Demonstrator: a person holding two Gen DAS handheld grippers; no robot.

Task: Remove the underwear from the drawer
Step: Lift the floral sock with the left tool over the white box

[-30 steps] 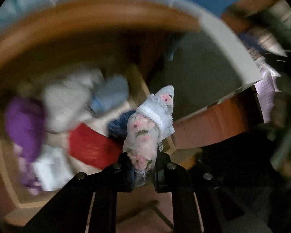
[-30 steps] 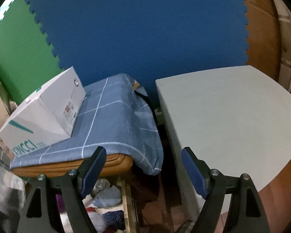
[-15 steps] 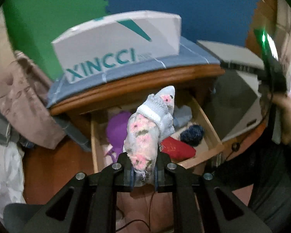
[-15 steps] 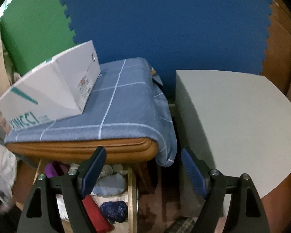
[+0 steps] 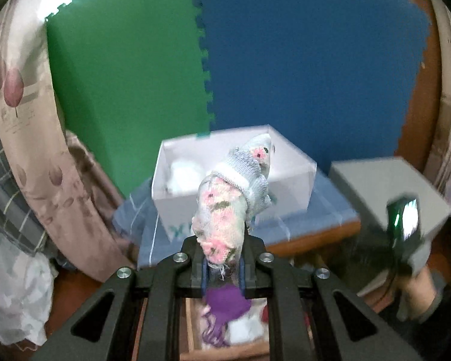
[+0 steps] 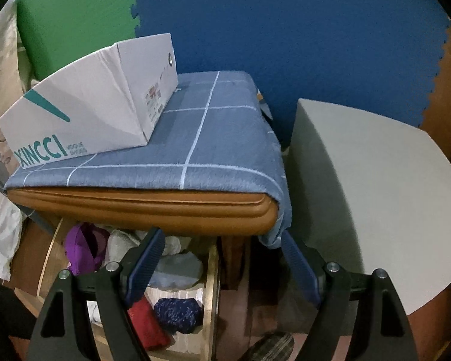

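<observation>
Floral fabric in the claw: the left gripper (image 5: 222, 270) is clenched on a rolled piece of underwear (image 5: 225, 210), pink-flowered gauze with a grey knitted band, which stands up out of the jaws in the middle of the left wrist view.
Underwear's place: clear of the drawer (image 5: 225, 352), which lies at the bottom edge of the frame; in the picture it overlaps the white box (image 5: 288, 180) beyond.
Other claw: the right gripper (image 6: 222, 266) is released, its blue pads well apart with nothing between them, at the lower middle of the right wrist view.
Step in hand: judged as carrying the roll to the open box. The grip should stay firm low on the roll, and the jaws should part only once the roll is over the box's opening, so it falls inside and not on the cloth.
Risk: the top of the roll looks loose and could catch on the box's near wall.
Left in the drawer: a purple garment (image 6: 84, 249), a red piece (image 6: 147, 325), a dark blue knit (image 6: 177, 313) and pale items.
Surface: a wooden tabletop (image 6: 153, 207) under a blue checked cloth (image 6: 213, 138); the box sits on the cloth.
Room: green mat (image 5: 120, 75) and blue mat (image 5: 309, 60) on the wall, a flowered curtain (image 5: 30, 150) at left, a grey block (image 6: 375, 195) at right.
</observation>
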